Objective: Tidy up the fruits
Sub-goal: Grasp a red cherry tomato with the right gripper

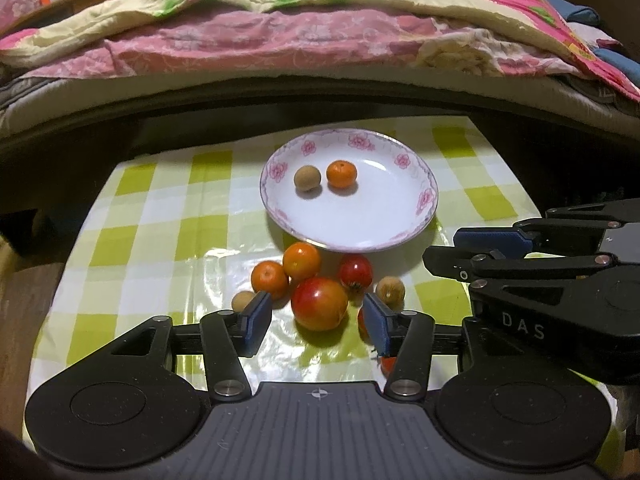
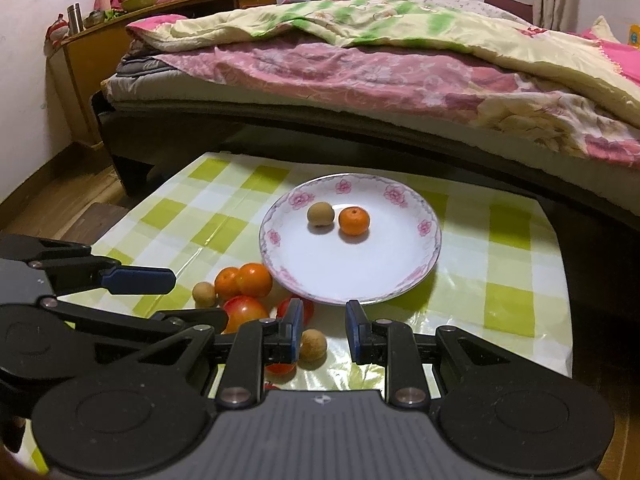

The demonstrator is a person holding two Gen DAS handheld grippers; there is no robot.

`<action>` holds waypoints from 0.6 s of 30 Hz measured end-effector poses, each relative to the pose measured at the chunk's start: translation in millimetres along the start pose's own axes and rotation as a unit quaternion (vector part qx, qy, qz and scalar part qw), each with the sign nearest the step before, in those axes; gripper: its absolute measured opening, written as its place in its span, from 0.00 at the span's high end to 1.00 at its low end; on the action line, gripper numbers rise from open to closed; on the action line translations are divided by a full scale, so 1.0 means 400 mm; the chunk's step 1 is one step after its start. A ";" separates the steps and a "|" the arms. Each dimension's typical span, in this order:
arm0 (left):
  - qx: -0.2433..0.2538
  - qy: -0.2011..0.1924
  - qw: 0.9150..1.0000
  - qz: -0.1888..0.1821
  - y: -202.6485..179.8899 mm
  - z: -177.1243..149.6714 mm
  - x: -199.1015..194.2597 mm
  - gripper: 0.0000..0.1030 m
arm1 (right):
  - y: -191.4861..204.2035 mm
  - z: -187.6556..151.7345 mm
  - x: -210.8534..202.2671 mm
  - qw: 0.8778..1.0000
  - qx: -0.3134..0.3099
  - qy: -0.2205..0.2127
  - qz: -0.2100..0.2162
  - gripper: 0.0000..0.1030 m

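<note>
White china with pink flowers, that's the plate (image 1: 404,216) sitting on the green-checked tablecloth (image 1: 160,216), and so far only two fruits have made it in: a small brown one (image 1: 307,178) and a little orange (image 1: 341,174), touching or nearly so at about 10 o'clock from the plate's middle. So the sorting looks barely started.

Everything else is bunched on the cloth just off the plate's rim at roughly 7 o'clock: two more oranges (image 1: 269,279) side by side, a big red apple (image 1: 319,303), a small red tomato-looking fruit (image 1: 355,271), a brown one at each end of the pile (image 1: 390,289), plus another red fruit mostly hidden behind a finger. Six or seven left, by the look of it.

Left gripper (image 1: 318,322) has its fingers apart around the apple, pads not touching it, so nothing is held yet. Probably the apple goes next. Right gripper (image 2: 322,330) hangs by the plate's near rim with its fingers only narrowly parted and nothing between them.
</note>
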State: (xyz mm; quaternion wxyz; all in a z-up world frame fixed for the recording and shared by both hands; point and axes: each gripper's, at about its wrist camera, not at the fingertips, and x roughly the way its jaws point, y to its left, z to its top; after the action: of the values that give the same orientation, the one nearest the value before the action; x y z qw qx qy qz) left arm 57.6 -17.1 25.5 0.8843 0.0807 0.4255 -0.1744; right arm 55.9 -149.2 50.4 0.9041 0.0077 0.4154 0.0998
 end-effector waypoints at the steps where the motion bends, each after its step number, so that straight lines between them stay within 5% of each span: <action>1: 0.001 0.002 1.000 -0.001 0.000 -0.004 0.001 0.42 | 0.001 -0.004 0.001 1.000 0.000 0.003 0.001 0.73; 18: 0.012 0.056 0.998 -0.013 0.055 -0.093 0.035 0.34 | 0.031 -0.088 0.059 0.995 -0.034 0.075 0.048 0.68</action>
State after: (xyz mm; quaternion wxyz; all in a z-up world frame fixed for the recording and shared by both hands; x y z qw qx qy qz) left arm 47.0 10.8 -9.0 0.8556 0.0956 0.4735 -0.1860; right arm 42.1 -135.1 11.0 0.8643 -0.0110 0.4776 0.1571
